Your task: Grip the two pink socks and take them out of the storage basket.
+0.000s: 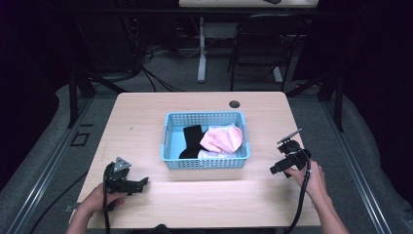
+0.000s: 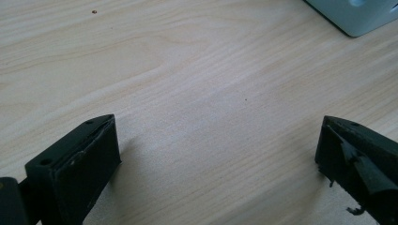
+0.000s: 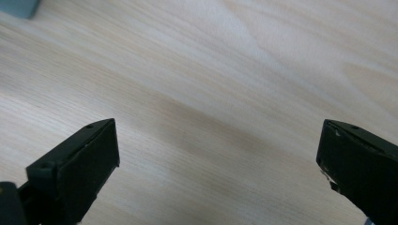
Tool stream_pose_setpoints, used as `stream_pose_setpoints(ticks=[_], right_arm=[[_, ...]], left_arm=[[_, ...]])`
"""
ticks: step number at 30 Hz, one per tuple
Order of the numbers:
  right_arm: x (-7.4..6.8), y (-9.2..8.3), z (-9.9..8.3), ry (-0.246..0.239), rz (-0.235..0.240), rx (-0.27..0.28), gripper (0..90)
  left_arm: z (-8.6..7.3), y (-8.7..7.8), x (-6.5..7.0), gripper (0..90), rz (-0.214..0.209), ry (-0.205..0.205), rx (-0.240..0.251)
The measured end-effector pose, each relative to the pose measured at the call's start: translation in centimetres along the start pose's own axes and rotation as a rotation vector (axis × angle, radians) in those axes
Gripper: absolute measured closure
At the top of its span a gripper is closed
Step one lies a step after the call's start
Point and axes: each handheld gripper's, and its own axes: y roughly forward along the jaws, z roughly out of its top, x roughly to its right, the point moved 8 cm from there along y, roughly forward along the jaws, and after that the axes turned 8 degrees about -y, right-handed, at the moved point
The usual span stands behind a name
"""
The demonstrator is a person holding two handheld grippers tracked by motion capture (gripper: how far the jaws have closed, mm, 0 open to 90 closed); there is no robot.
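I keep both claws released and empty over the bare tabletop [image 1: 146,117]: the left claw [image 1: 141,184] before the basket's [image 1: 204,163] near-left corner, the right claw [image 1: 275,169] just beside its right end. The pink cloth [image 1: 223,139] and the black cloth [image 1: 192,139] lie inside the basket. I think it is best to come down from above on one raised fold, clear of the rim, and to close only on the cloth.

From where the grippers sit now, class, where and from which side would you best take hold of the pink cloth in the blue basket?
Probably the raised, bunched fold at the top of the pink cloth, approached from above. It lies crumpled in the right half of the blue basket, whose walls block any sideways approach, and a black cloth lies to its left. The right hand-held gripper, jaws open, is the nearer one.
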Motion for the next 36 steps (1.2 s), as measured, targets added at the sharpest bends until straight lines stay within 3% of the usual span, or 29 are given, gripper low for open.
stream_pose_setpoints(ticks=[22, 36], right_arm=[[-1.6, -7.0, 4.2, -0.056, -0.003, 0.2, 0.7], [-2.6, -9.8, 8.1, -0.113, 0.019, 0.256, 0.2]], left_arm=[[-0.1, -0.1, 0.1, 0.0, 0.002, -0.002, 0.004], [-0.1, -0.1, 0.1, 0.0, 0.002, -0.002, 0.004]])
